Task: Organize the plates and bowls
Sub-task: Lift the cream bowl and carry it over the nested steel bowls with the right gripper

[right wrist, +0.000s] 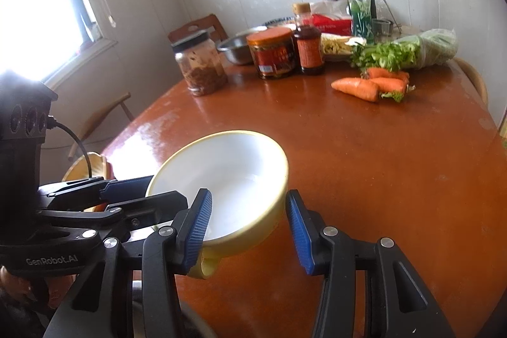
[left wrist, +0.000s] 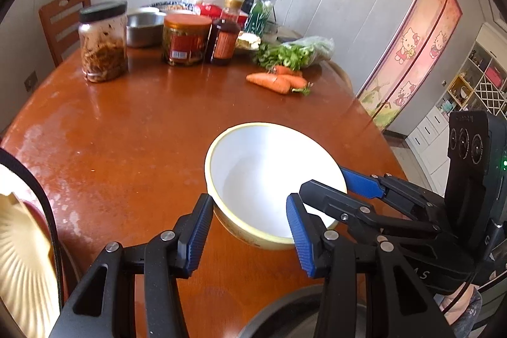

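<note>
1. At the far left edge of the left wrist view sits a pale fluted plate (left wrist: 22,258). It is apart from both hands and untouched, and likely another piece to be sorted.
2. The left fingers (left wrist: 198,236) stand partly open across the near-left rim of the bowl (left wrist: 272,167). One pad lies against the outer wall and the other reaches over the rim into the white inside. The pads appear to press on the wall, so this reads as a grip on the bowl's edge, though the contact on the inner side is hard to make out.
3. The bowl is yellow outside and white inside, and it is empty. It lies directly ahead of both pairs of fingers, between the two hands, over the near part of the tabletop (left wrist: 142,122). The right wrist view shows it tilted and apparently clear of the wood. Being round, it has no long axis, so the rim is the only purchase.
4. The right fingers (right wrist: 299,233) straddle the opposite side of the rim, one pad inside and one against the outer wall. They are closed as far as the wall allows and hold the bowl.
5. Neither hand is nearer, since each has its own side of the rim. The coming move likely depends on both hands travelling together, because uneven motion would tip the bowl further.
6. A dark round vessel (left wrist: 285,312) lies just below the fingers. Whether the bowl belongs there cannot be told.
</note>
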{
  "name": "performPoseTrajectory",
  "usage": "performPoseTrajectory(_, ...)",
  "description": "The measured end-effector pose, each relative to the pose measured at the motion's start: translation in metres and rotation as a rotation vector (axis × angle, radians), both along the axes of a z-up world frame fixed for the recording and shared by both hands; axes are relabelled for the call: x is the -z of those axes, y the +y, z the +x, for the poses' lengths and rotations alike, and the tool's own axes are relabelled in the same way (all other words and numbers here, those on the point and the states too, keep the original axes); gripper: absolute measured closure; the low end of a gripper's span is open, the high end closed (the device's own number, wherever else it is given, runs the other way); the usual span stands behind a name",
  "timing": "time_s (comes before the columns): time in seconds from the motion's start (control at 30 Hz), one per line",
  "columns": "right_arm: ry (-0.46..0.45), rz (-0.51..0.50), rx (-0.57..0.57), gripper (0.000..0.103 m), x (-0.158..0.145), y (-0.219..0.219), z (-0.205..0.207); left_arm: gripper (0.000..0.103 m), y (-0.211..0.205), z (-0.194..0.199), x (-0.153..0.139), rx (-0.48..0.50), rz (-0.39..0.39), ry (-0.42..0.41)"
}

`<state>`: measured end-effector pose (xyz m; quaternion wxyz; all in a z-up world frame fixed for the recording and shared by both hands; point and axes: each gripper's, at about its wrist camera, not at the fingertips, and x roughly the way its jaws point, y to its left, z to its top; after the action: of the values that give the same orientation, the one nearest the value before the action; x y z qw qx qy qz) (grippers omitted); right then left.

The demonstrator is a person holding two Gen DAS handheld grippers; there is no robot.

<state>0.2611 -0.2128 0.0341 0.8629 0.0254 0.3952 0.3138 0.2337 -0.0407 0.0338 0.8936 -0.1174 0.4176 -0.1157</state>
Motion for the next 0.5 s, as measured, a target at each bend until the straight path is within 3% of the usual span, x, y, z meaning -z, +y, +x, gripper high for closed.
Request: performPoseTrajectory(0.5,-0.110,0.054,-0.017,0.053,-0.045,-0.008,-0.071,0.056,0.000,-0.072,-0.042,-0.010,0.025,-0.126)
